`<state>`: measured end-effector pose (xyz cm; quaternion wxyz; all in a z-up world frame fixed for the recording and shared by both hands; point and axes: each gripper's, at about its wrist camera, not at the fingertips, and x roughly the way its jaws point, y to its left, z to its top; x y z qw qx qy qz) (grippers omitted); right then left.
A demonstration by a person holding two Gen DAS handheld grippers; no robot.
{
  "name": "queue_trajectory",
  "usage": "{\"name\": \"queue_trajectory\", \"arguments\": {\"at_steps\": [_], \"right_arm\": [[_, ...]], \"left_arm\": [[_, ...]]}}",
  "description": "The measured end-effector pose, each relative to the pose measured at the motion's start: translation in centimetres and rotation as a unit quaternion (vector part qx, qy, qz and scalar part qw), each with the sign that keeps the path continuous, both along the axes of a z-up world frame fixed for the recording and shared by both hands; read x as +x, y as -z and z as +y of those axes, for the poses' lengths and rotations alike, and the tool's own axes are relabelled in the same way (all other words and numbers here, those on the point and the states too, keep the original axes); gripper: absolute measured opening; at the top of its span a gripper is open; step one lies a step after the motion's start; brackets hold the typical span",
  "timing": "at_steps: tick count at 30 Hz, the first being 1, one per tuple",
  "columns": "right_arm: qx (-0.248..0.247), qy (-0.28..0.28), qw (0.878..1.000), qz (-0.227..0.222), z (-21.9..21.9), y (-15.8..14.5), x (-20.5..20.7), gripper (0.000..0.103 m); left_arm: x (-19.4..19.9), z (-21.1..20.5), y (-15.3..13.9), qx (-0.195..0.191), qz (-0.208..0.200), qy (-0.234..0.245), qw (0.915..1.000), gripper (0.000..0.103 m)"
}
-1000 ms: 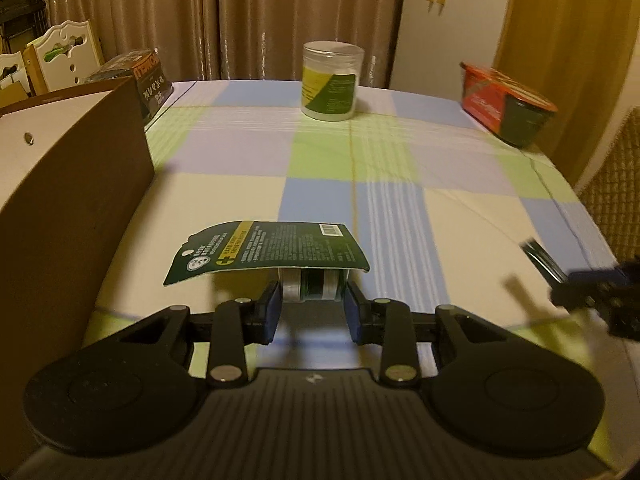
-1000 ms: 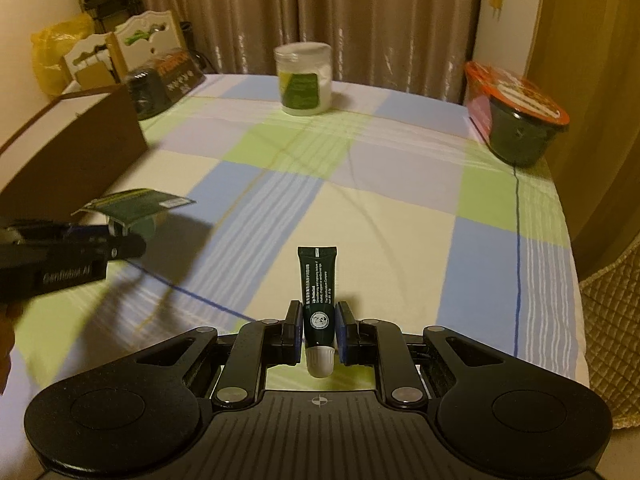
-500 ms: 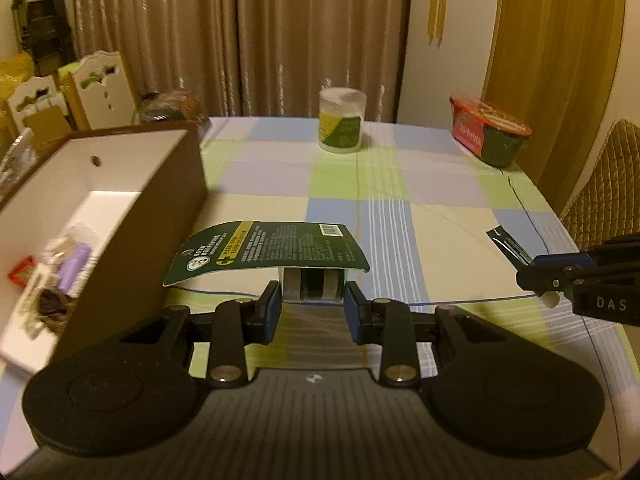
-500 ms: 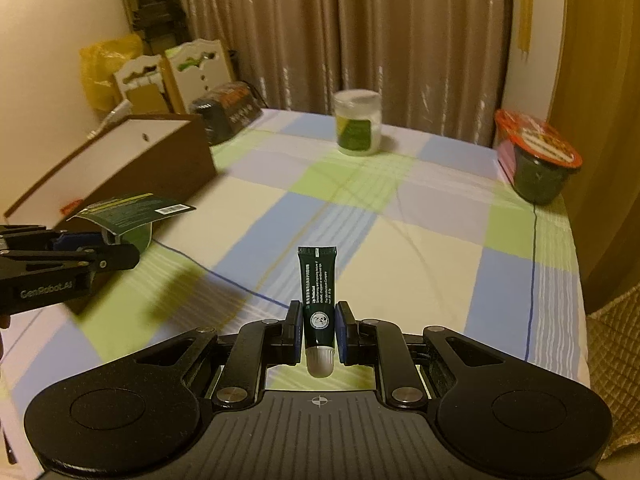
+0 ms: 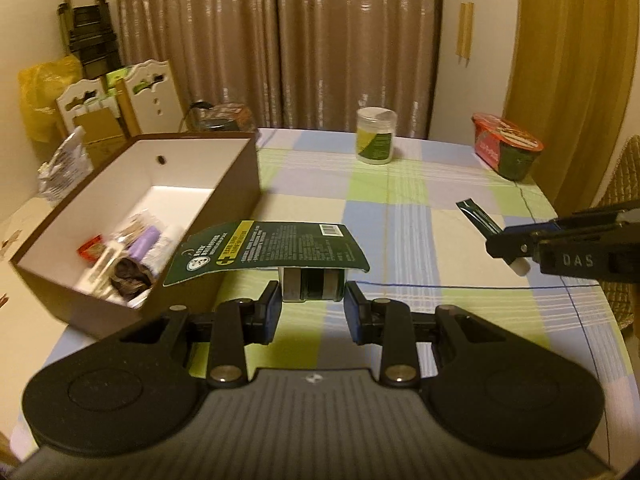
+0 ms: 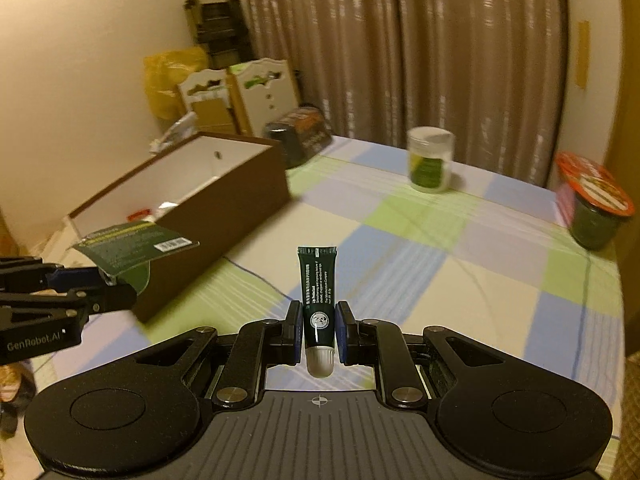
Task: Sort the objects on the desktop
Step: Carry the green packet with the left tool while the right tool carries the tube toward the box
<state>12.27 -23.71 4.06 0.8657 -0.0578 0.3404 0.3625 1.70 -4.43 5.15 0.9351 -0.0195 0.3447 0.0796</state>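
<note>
Room: curtains (image 5: 280,40) hang behind your worktop (image 5: 420,208), which wears a checked cloth of green, blue and cream.
Left fingers: your left gripper (image 5: 312,307) is clenched on a small pack (image 5: 312,285); its green card (image 5: 268,250) fans out flat above the fingers, barcode up.
Pack position: held off the worktop, just beside the near right corner of the box (image 5: 244,168).
Right fingers: your right gripper (image 6: 318,330) is clamped on a dark green tube (image 6: 318,292), white cap toward the camera, crimped end pointing away.
Tube position: lifted above the cloth, right of the box.
Box: brown outside, white inside, open-topped, on the worktop's left side, with small mixed items lying in its near end.
Further out: a jar (image 5: 376,141) stands at the far edge, a red-lidded bowl (image 5: 506,146) at the far right corner.
</note>
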Motion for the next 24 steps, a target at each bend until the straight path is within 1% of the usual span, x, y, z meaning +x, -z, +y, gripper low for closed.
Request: {"name": "queue_trajectory", "arguments": {"at_steps": [11,14,18,24], "right_arm": [[0.004,-0.038,0.999,0.000,5.1,0.2,-2.8,0.015],[0.003,-0.046,0.999,0.000,6.6,0.2,-3.6,0.015],[0.002,-0.056,0.998,0.000,8.6,0.3,-4.7,0.015],[-0.006,-0.041,0.999,0.002,12.9,0.0,-7.1,0.015]], "left_arm": [[-5.3,2.3,-1.0,0.013,0.009,-0.070,0.9974,0.028],[-6.7,4.0,-1.3,0.011,0.006,-0.085,0.9963,0.028],[-8.0,6.8,-1.4,0.010,0.001,-0.081,0.9967,0.028],[-10.1,12.0,-1.5,0.001,-0.005,-0.072,0.9974,0.028]]}}
